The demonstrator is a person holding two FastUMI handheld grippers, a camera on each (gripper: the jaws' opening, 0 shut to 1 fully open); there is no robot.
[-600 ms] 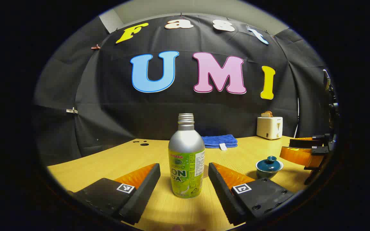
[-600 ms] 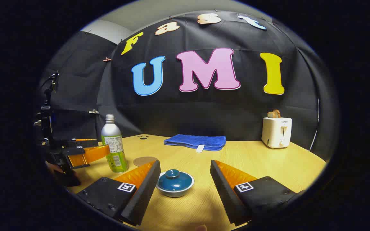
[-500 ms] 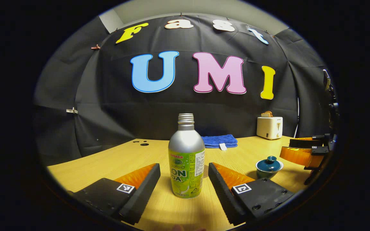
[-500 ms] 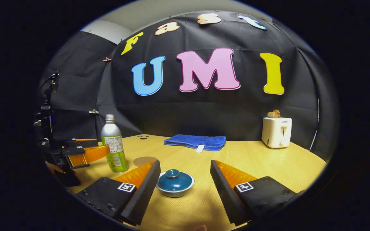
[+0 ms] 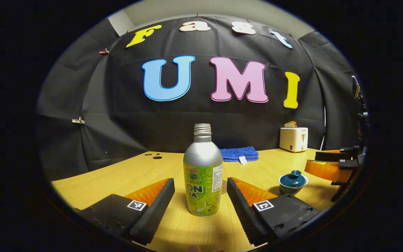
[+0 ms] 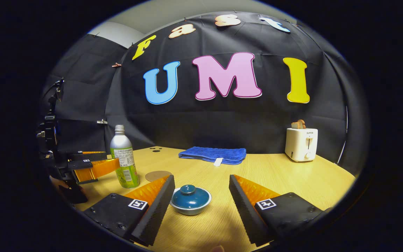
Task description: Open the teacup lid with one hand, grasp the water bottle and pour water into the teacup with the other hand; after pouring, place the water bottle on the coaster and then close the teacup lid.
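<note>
A: Start with the left gripper (image 5: 200, 189). How do its fingers (image 5: 152, 201) stand?

B: Spread wide and released, holding nothing. The water bottle (image 5: 203, 175) stands upright on the table (image 5: 117, 176) between them, with a clear gap to each finger. Its threaded neck is bare, with no cap on it.

A: And past the bottle?

B: A sliver of the round coaster (image 5: 224, 187) peeks out just behind the bottle, by the right-hand finger. Beyond that finger, farther right, sits the teacup (image 5: 293, 182) with its lid on. Well behind the bottle lies a folded blue towel (image 5: 239, 154), and a white toaster (image 5: 293, 139) stands far right at the table's back edge.

A: Now the right gripper (image 6: 201, 194).

B: Its fingers (image 6: 154, 206) are also parted and empty. The teacup (image 6: 190, 200) sits on the table (image 6: 292, 178) between them, close beside the left-hand finger; whether it touches that finger I cannot tell. The lid (image 6: 188, 195) is in place, knob up.

A: What lies outward from there?

B: Beyond the left-hand finger is the coaster (image 6: 157, 175), flat and bare, with the water bottle (image 6: 124, 157) just beside it. The left gripper (image 6: 93, 164) reaches in from the far left edge toward the bottle. Straight ahead at the back lies the towel (image 6: 212, 154), and the toaster (image 6: 301, 143) stands beyond the right-hand finger.
</note>
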